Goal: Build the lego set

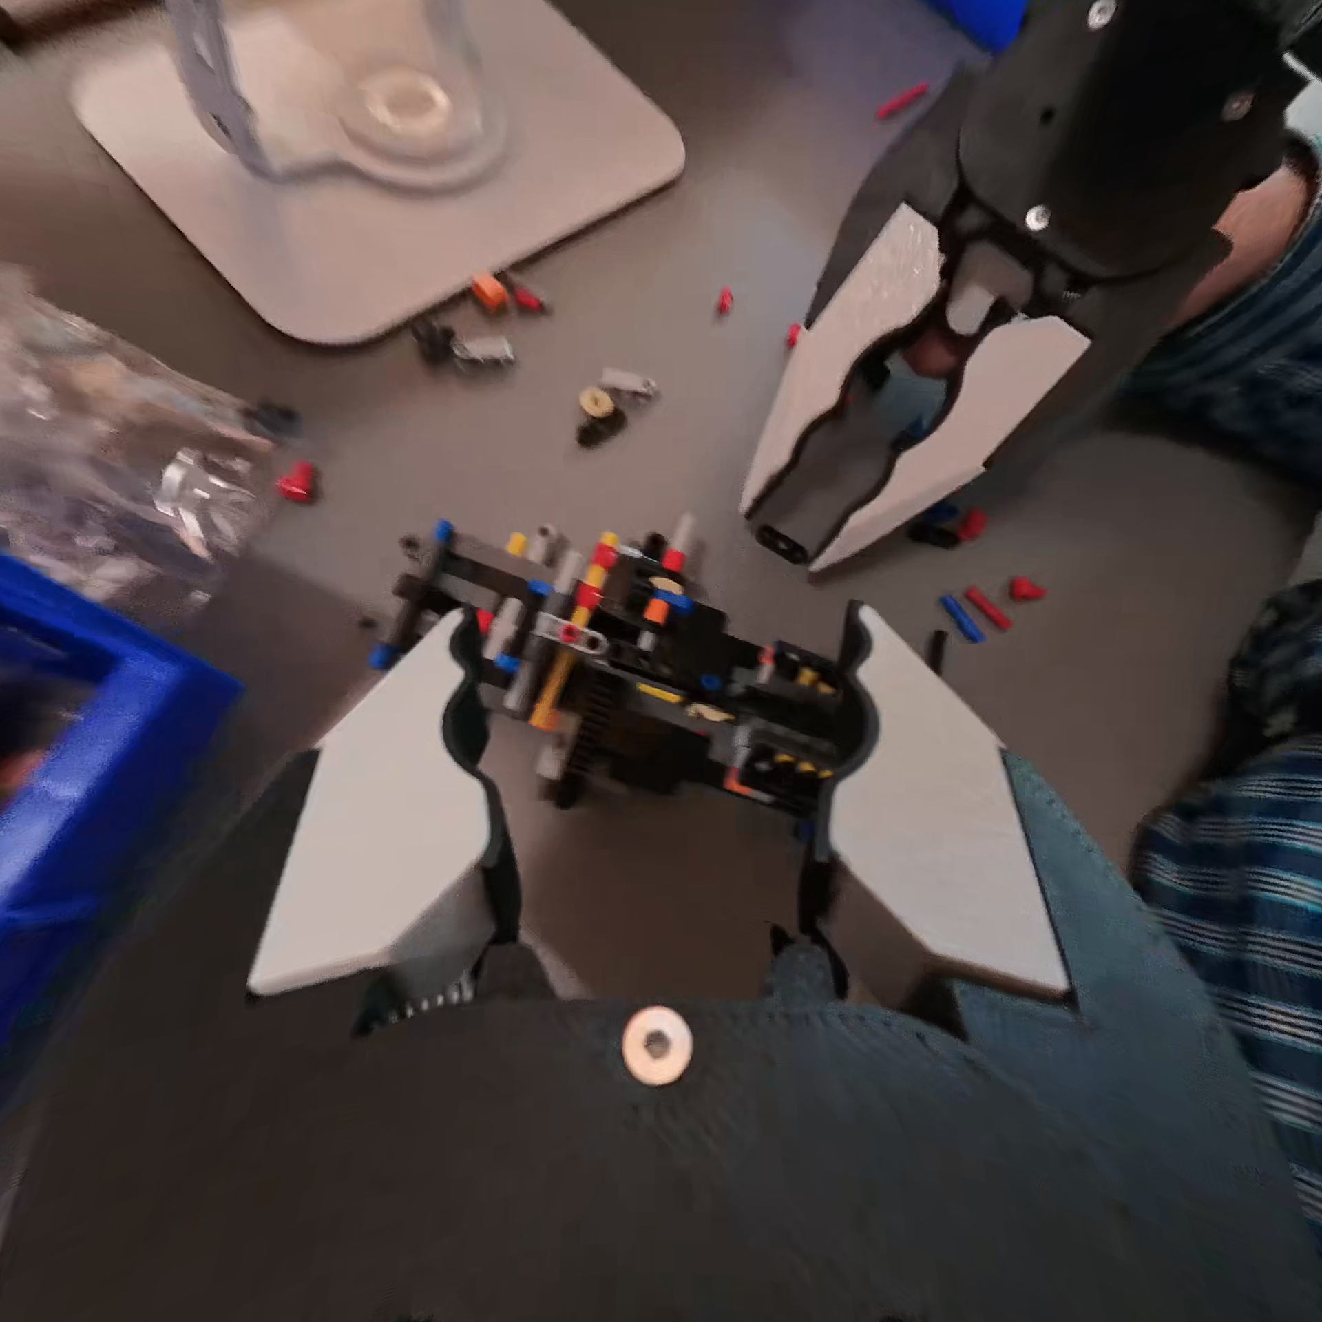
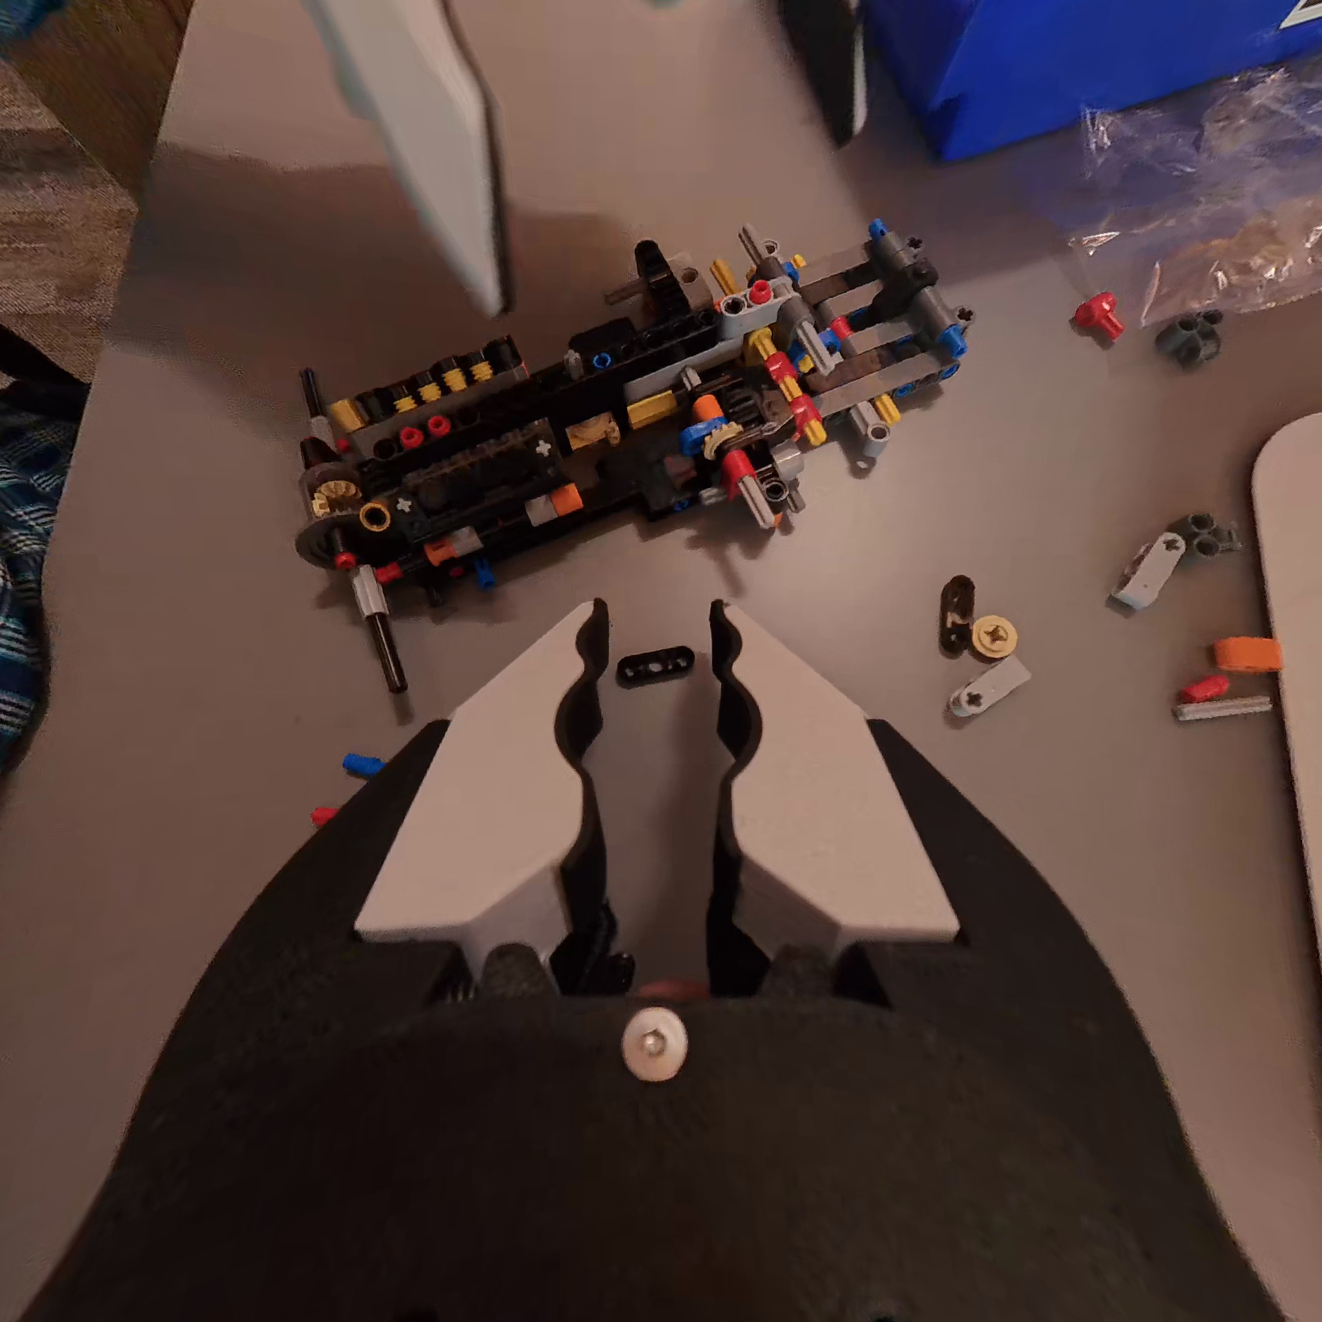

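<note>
A long, partly built lego chassis (image 2: 629, 408) of black beams with yellow, red and blue pins lies on the grey table (image 2: 715, 143). In the left wrist view the chassis (image 1: 644, 687) sits between the wide-open fingers of my left gripper (image 1: 658, 622), which hovers over one end; one left finger (image 2: 429, 143) shows in the right wrist view. My right gripper (image 2: 658, 608) is open beside the chassis, with a small black three-hole beam (image 2: 654, 665) flat on the table between its tips. The right gripper (image 1: 790, 540) also shows in the left wrist view.
Loose pieces lie around: a tan gear with a black link (image 2: 976, 629), grey liftarms (image 2: 991, 687), a red connector (image 2: 1098, 315), and red and blue pins (image 1: 976, 611). A blue box (image 2: 1073, 64), clear plastic bags (image 2: 1216, 214) and a flat grey stand base (image 1: 372, 179) ring the work area. My hands' fingertips stand some 9 cm from each other.
</note>
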`<state>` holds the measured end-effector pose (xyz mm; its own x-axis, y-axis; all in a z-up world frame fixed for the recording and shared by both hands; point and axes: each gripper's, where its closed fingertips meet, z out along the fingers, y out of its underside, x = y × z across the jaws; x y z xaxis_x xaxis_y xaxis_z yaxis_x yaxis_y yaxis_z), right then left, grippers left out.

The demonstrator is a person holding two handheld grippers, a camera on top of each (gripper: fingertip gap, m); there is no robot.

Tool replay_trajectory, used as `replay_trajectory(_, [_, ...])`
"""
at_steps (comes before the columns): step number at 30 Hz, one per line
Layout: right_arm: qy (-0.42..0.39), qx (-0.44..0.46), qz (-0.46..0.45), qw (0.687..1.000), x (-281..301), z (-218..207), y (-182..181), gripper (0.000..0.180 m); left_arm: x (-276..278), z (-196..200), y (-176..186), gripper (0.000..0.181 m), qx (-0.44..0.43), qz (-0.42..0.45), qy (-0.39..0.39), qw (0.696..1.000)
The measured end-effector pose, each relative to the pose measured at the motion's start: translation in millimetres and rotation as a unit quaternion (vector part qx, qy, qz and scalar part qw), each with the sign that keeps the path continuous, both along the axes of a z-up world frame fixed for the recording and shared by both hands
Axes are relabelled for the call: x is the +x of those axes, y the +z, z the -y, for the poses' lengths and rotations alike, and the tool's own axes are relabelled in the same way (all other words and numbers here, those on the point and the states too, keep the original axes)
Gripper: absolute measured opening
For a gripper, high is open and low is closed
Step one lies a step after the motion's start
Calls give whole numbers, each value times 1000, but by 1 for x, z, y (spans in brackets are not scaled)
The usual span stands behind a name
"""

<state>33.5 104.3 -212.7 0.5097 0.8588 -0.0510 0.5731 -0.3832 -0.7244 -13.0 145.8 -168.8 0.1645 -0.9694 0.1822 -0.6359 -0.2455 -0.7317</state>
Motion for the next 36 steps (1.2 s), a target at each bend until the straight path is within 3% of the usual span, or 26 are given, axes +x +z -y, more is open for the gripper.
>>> replay_trajectory(6, [-1,3,-7,1000,3,4,2,26,-3,24,-34,128,28,-89,-7,996])
replay_trajectory(9, [-1,1,-14,1000,2,5,3,26,-2,26,-35,131,28,-92,8,995])
replay_trajectory(14, [-2,0,-14,1000,2,5,2,26,-7,28,-28,121,35,-95,62,993])
replay_trajectory(23, [76,-3,11,997,-18,32,2,21,-21,44,-28,75,-7,-100,121,988])
replay_trajectory(32, [101,8,8,995,-56,49,6,17,-26,52,-32,75,-53,-97,129,986])
replay_trajectory(36, [117,14,15,993,-77,61,4,24,-33,57,-35,81,-71,-101,134,983])
